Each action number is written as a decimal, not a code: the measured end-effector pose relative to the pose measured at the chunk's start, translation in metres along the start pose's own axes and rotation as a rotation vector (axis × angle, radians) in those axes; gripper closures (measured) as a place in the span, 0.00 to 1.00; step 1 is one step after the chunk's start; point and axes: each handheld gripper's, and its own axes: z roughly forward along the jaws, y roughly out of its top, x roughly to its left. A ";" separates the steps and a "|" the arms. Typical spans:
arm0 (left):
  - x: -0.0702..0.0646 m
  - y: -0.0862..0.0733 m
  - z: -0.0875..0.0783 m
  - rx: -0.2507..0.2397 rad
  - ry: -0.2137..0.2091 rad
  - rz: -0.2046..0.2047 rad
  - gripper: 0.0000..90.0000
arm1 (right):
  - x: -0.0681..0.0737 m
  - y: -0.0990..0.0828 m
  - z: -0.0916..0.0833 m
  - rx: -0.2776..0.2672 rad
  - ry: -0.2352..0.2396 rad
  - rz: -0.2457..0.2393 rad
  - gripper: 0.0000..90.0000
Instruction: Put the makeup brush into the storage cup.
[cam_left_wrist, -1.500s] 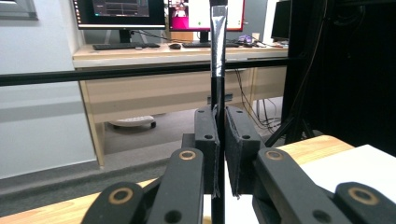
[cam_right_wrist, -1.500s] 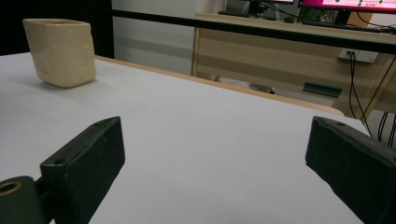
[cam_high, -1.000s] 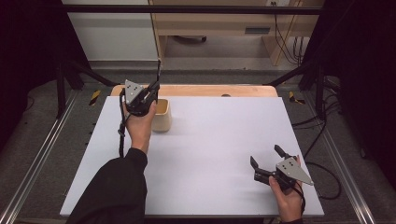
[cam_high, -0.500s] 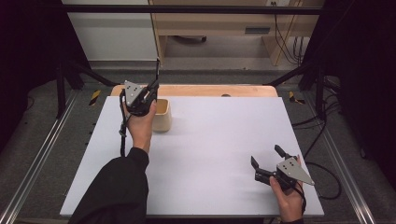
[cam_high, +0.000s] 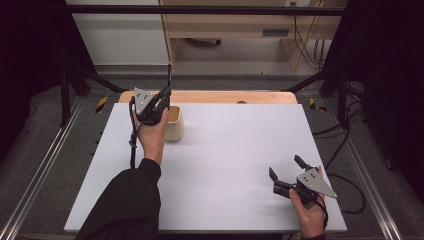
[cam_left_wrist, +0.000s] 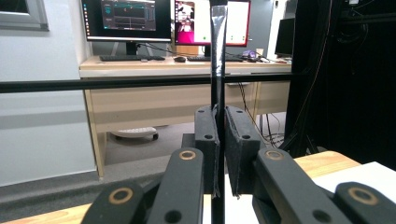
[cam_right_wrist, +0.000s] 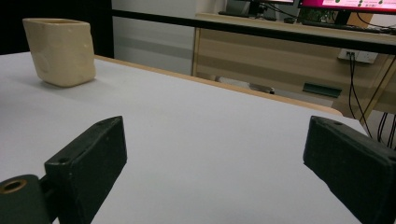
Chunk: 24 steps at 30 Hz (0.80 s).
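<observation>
A thin black stick (cam_left_wrist: 218, 70) stands upright between the jaws of my left gripper (cam_left_wrist: 222, 126), which is shut on it. In the high view that left gripper (cam_high: 166, 95) is held above the table's far left, with the stick (cam_high: 169, 77) rising from it. Right beside it stands a cream cup (cam_high: 174, 125), open at the top; I cannot tell whether the stick's lower end reaches into it. My right gripper (cam_high: 286, 167) rests low near the front right of the white table (cam_high: 240, 150), open with nothing between its jaws. The right gripper view shows the cup (cam_right_wrist: 60, 51) far off at the left, beyond the right gripper (cam_right_wrist: 217, 140).
A wooden strip (cam_high: 225, 97) runs along the table's far edge. Black frame bars (cam_high: 200, 9) cross overhead at the back. A desk with monitors (cam_left_wrist: 126, 21) stands beyond the table. Cables (cam_high: 350, 185) trail off the right side.
</observation>
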 end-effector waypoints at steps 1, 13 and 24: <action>0.000 -0.002 0.000 0.002 0.000 0.001 0.93 | 0.000 0.000 0.000 -0.002 0.000 -0.003 0.07; 0.002 -0.016 0.006 0.027 -0.001 0.009 0.93 | -0.001 0.000 0.000 0.000 -0.003 -0.001 0.07; 0.009 -0.020 0.003 0.028 0.014 -0.004 0.93 | 0.000 0.000 0.000 0.000 -0.005 -0.003 0.07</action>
